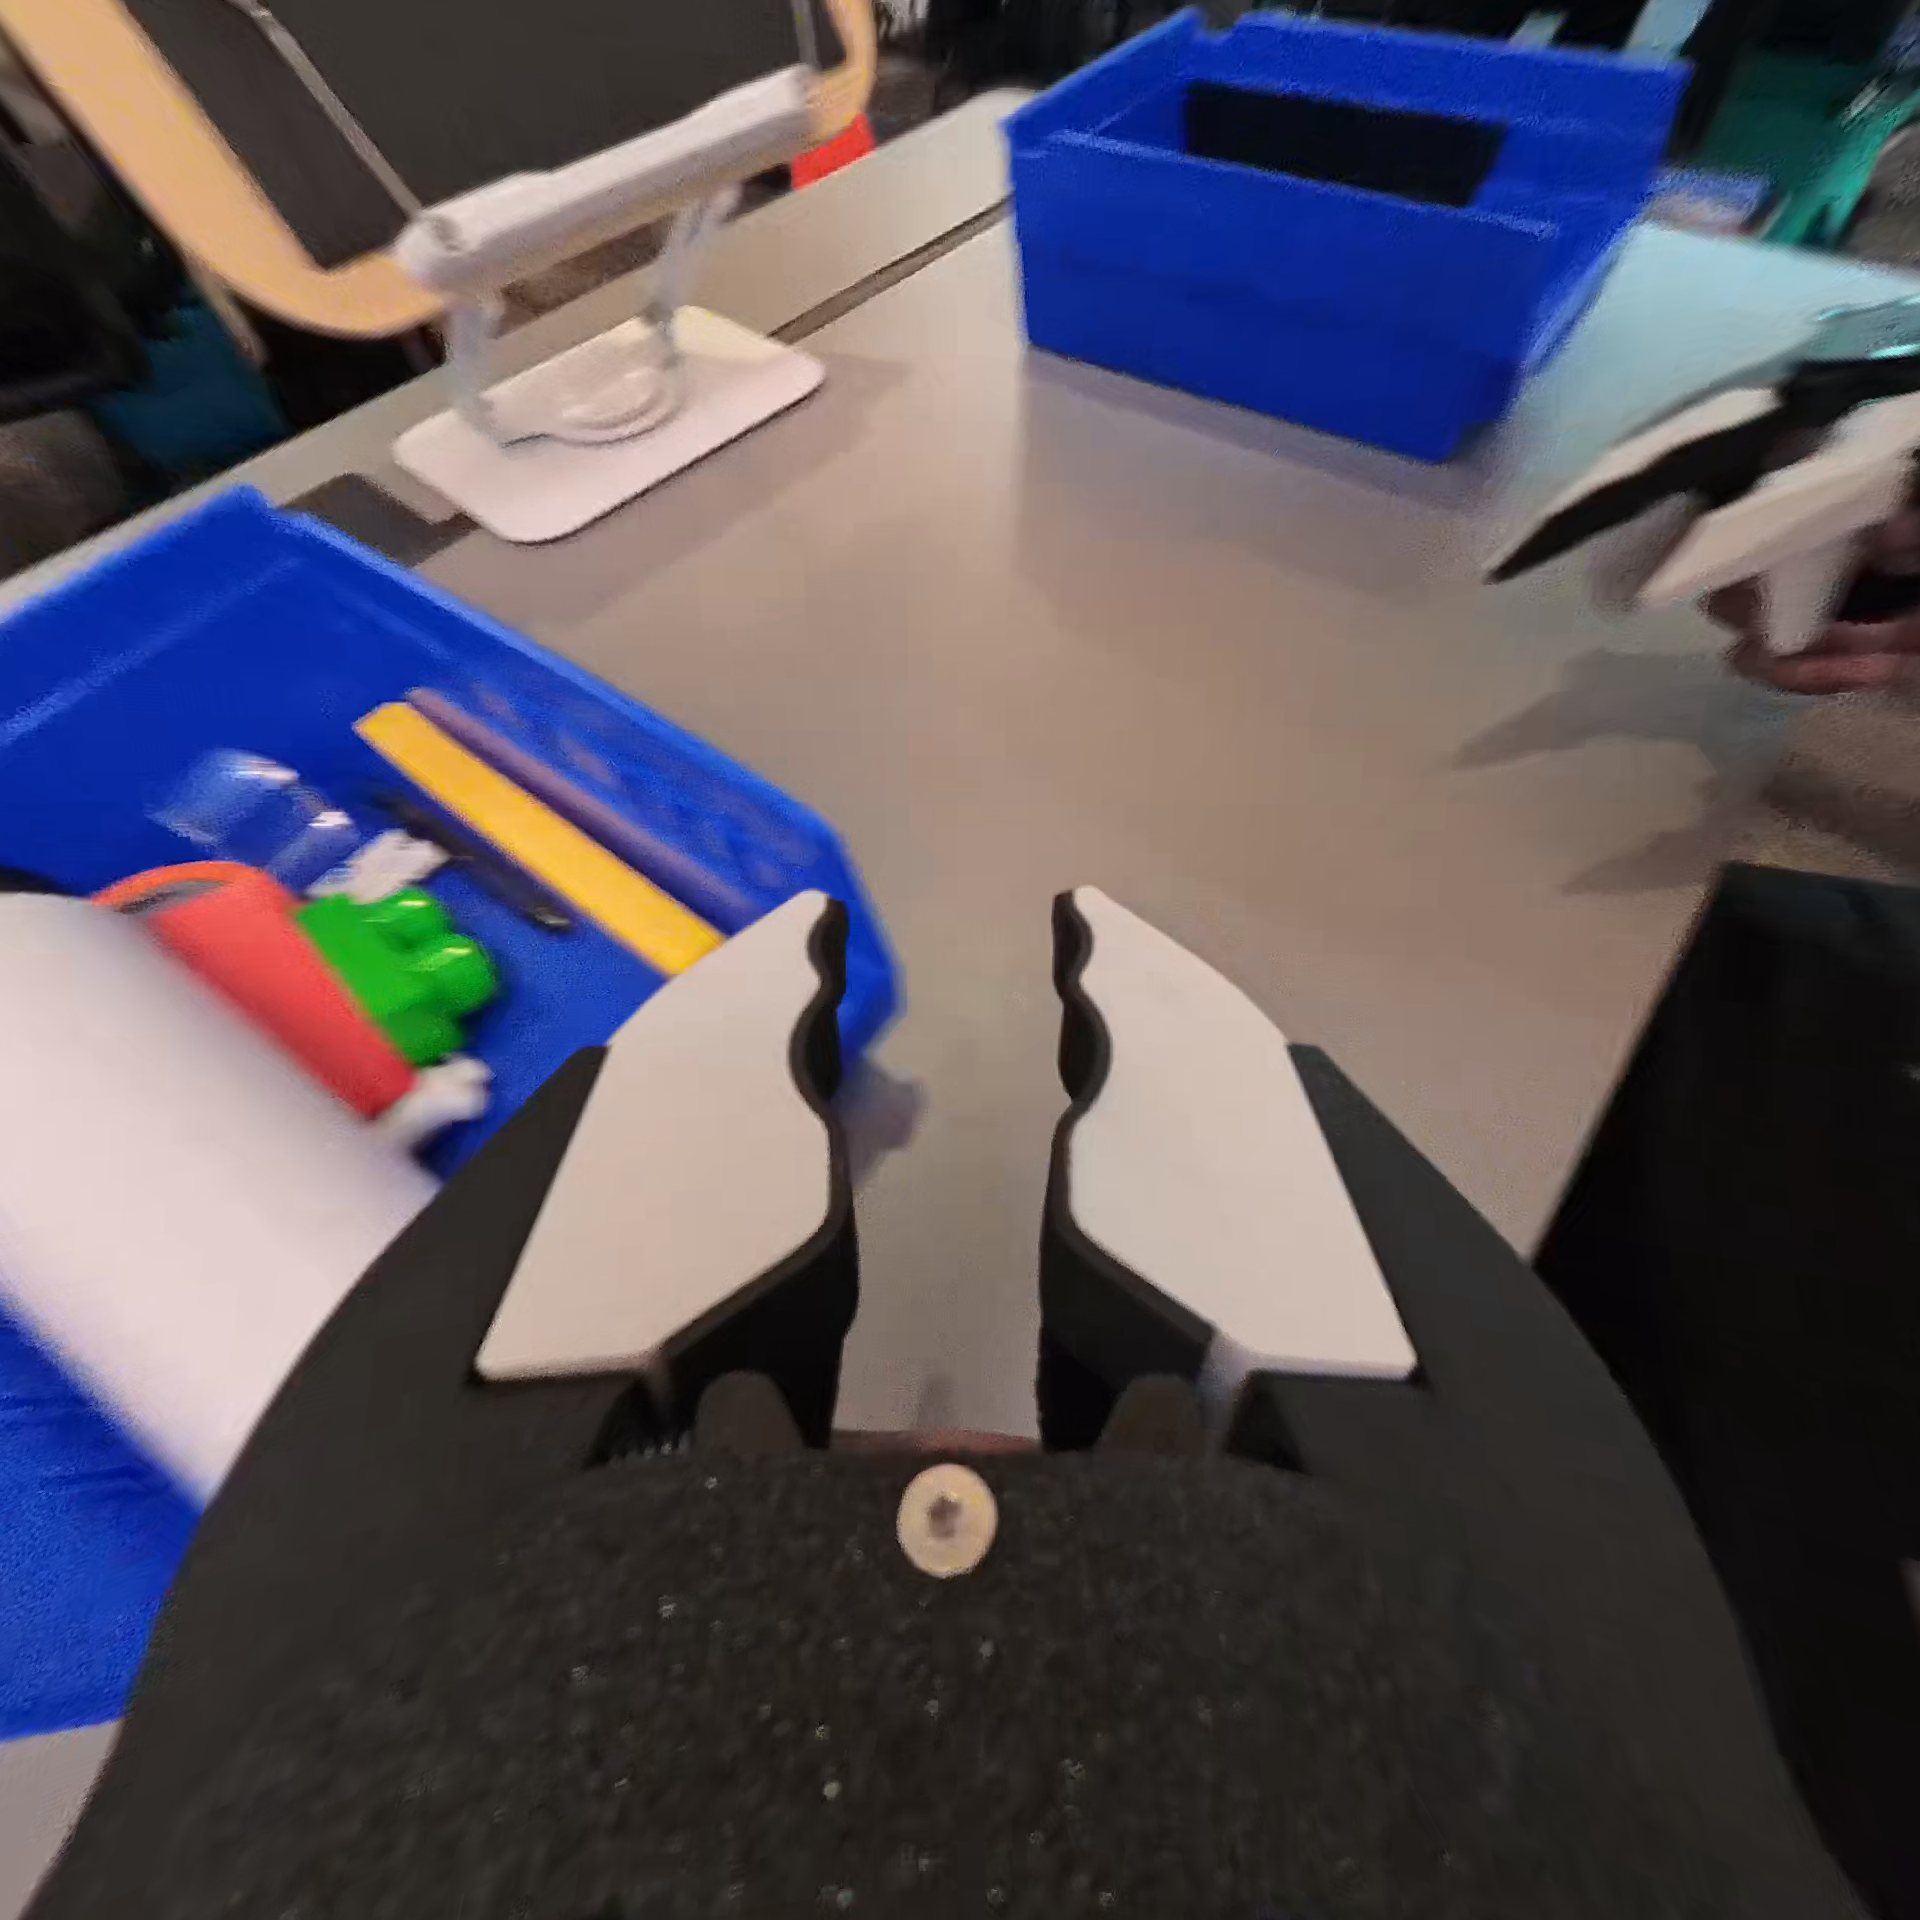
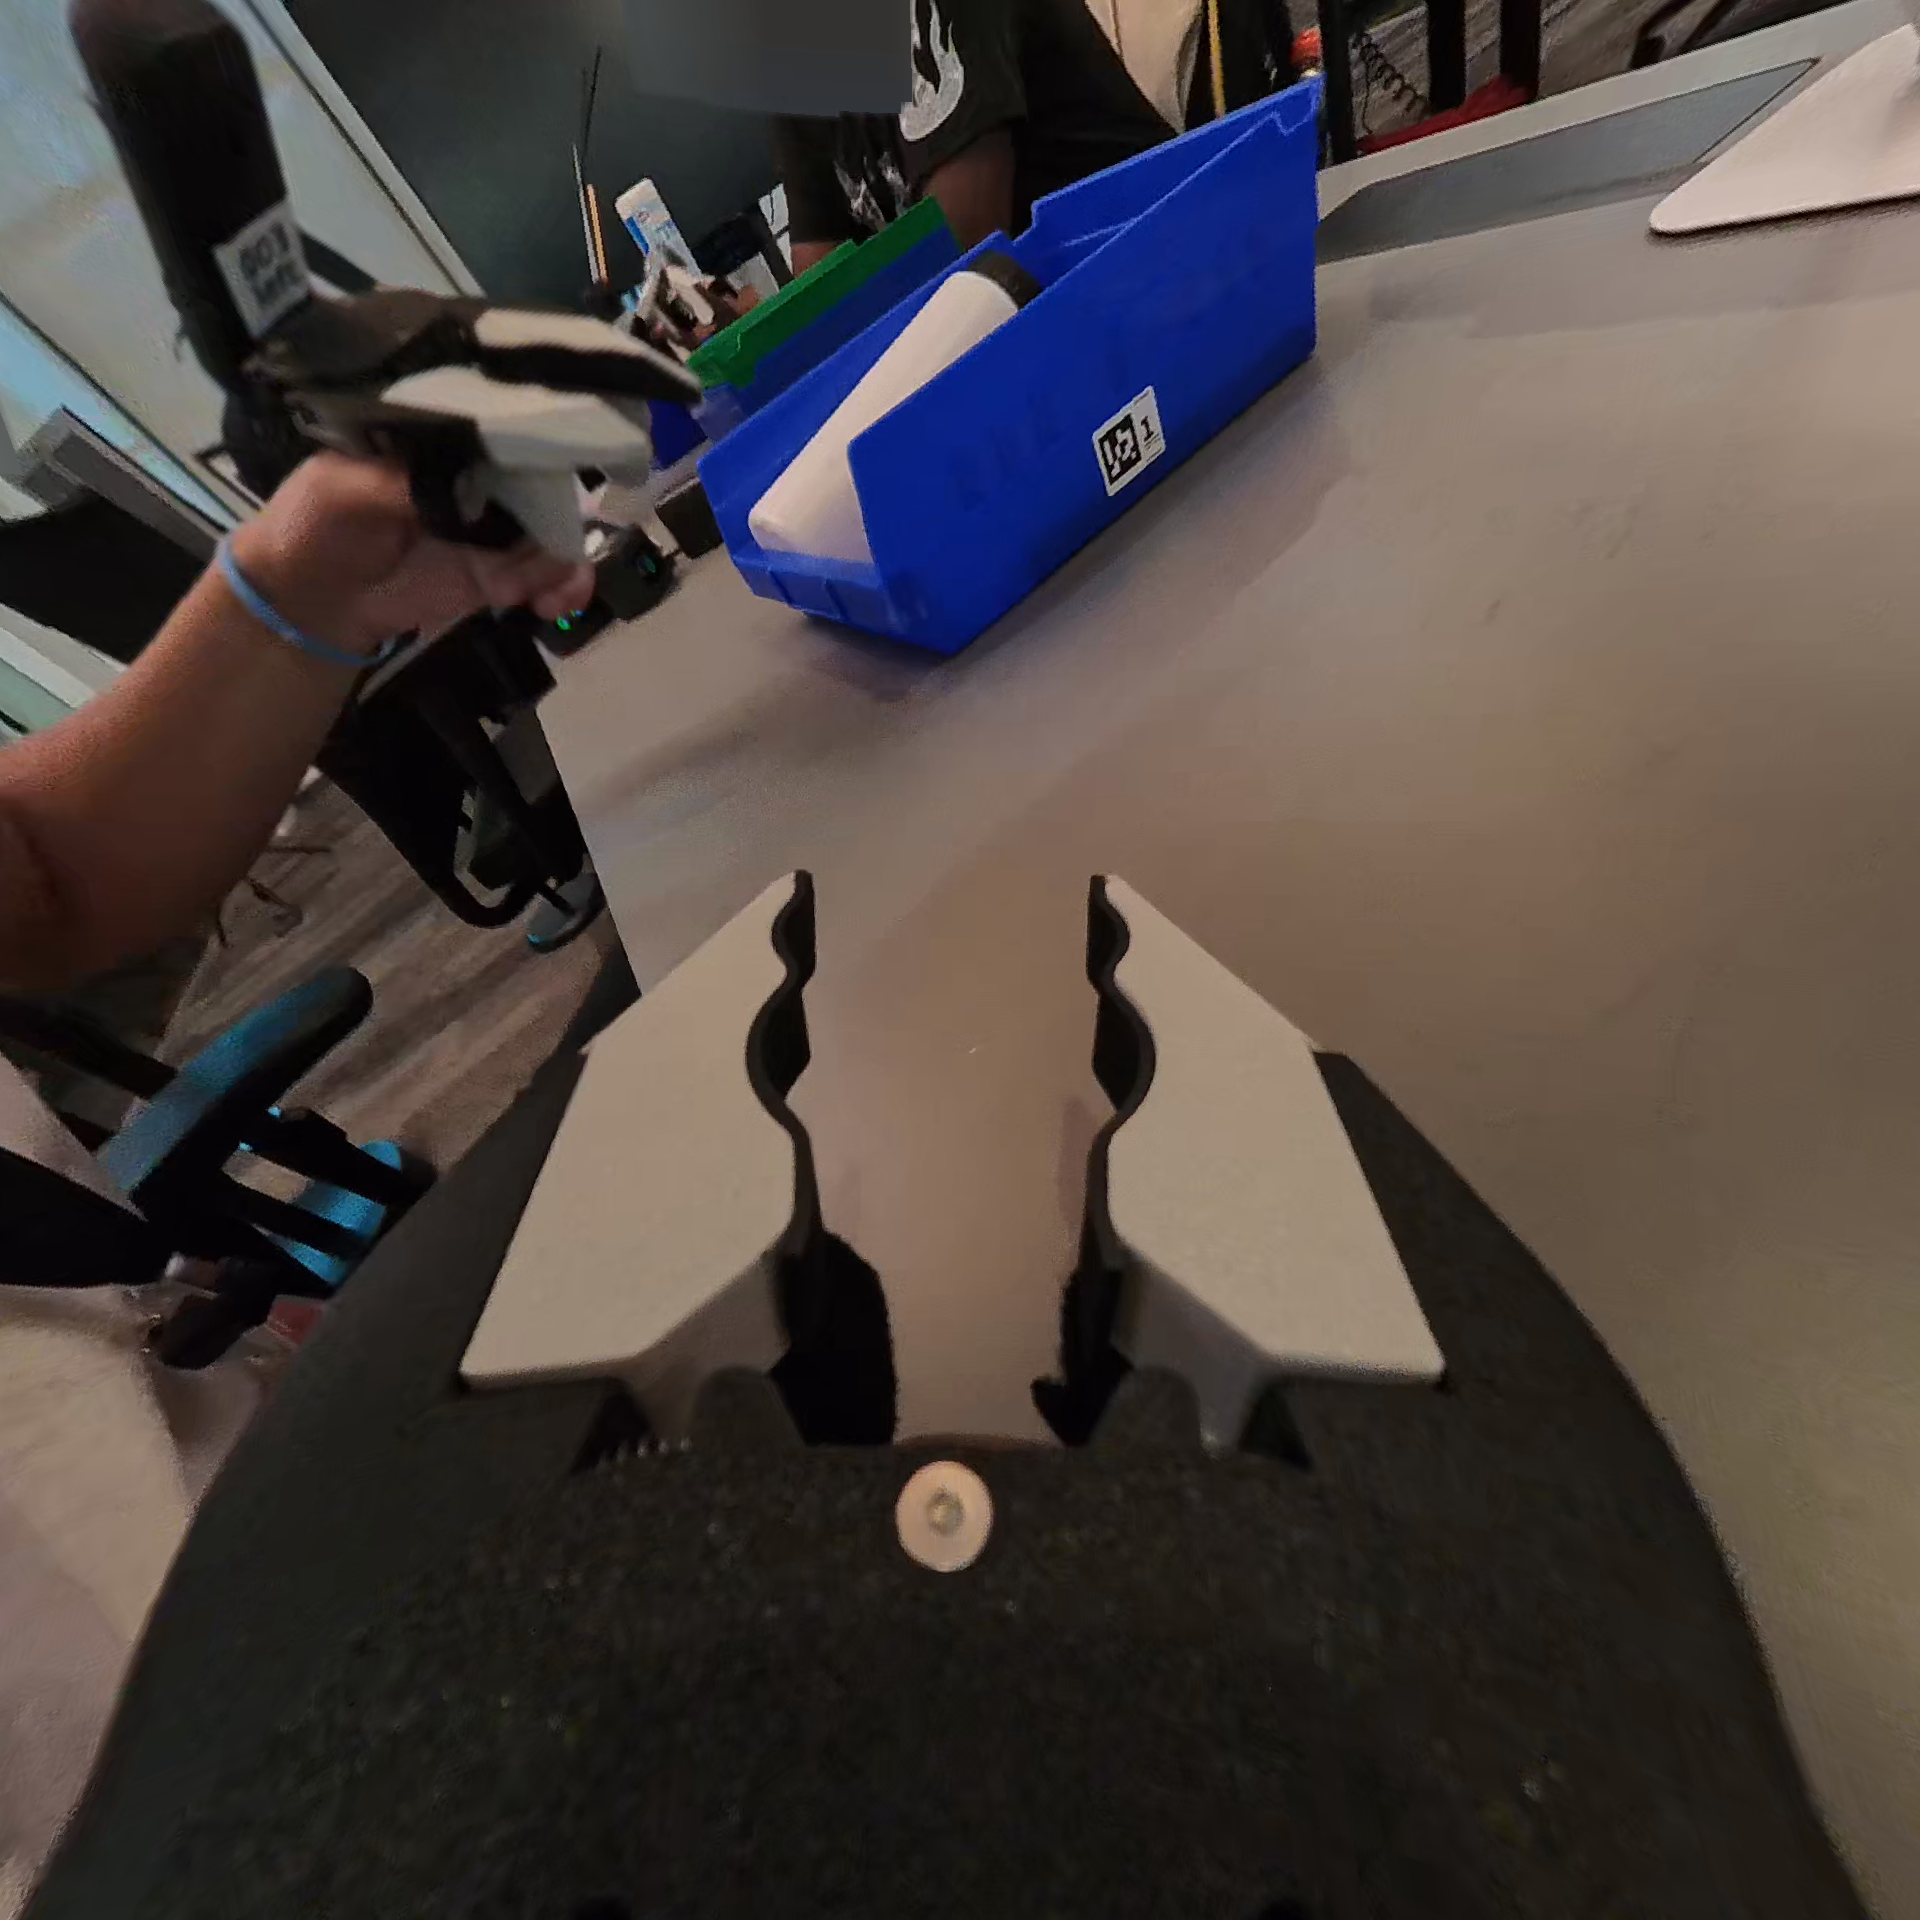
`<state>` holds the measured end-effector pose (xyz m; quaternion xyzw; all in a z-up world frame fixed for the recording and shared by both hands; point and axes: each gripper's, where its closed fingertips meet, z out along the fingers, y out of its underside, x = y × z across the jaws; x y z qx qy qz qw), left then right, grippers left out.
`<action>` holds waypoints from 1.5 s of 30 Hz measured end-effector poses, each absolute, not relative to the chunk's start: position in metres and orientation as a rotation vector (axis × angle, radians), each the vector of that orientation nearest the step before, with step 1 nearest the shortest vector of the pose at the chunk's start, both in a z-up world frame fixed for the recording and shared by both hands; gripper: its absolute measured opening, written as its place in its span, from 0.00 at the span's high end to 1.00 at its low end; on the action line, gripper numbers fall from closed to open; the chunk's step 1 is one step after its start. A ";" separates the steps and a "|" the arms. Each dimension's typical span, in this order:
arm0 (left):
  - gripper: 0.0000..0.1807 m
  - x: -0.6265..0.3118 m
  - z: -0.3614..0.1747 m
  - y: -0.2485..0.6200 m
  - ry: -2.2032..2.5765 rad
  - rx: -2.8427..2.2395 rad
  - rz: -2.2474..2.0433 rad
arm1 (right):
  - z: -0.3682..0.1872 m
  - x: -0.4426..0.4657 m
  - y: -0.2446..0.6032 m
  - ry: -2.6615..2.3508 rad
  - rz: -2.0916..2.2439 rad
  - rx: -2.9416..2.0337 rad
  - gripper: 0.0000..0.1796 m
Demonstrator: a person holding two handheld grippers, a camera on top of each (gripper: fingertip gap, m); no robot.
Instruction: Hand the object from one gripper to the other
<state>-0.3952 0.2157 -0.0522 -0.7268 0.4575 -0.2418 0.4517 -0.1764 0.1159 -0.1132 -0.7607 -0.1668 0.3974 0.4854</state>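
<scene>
left gripper [image 1: 951,914]: fingers spread apart, nothing between them, bare grey table [image 1: 1039,623] showing through the gap.
right gripper [image 2: 951,894]: released too, fingers parted over bare table, holding nothing.
task's object: not yet in either gripper; cannot tell which item is meant. candidates lie in the near blue bin [image 1: 727,790] at the left gripper's left.
near blue bin contents, left wrist view only: large white cylinder [image 1: 156,1143], red-orange tube [image 1: 281,987], green knobbly toy [image 1: 416,977], yellow flat stick [image 1: 540,831], purple stick [image 1: 582,800] just beside it, clear plastic piece [image 1: 249,810], thin black tool [image 1: 468,862]. all blurred.
far blue bin [image 1: 1247,291]: stands well apart across the table, a dark opening in its back wall; only in the left wrist view.
white stand [image 1: 613,416]: flat white base with a tilted white bar on clear supports, beyond the near bin.
right wrist view only: the near bin seen from outside, just the white cylinder inside visible; a square black-and-white marker sticker [image 2: 1129,442] on its side wall. green-edged bin [image 2: 821,301] behind it.
writing: sticker on the bin and a label on a dark post at upper left; not transcribed.
other gripper in each view: right one blurred at the left view's right edge; left one raised in a hand [image 2: 395,551] with a blue wristband [image 2: 281,618].
background: a person in a dark printed shirt [image 2: 935,104] behind the bins.
</scene>
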 end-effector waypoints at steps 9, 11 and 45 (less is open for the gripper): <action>0.77 -0.393 -0.073 0.380 1.655 -1.974 -0.236 | -0.117 -0.170 0.119 -0.303 1.071 -1.882 0.71; 0.77 -0.396 -0.095 0.414 1.821 -1.947 -0.070 | -0.121 -0.170 0.117 -0.322 1.059 -1.898 0.71; 0.77 -0.399 -0.178 0.455 2.364 -1.999 0.229 | -0.142 -0.192 0.097 -0.487 1.183 -1.990 0.70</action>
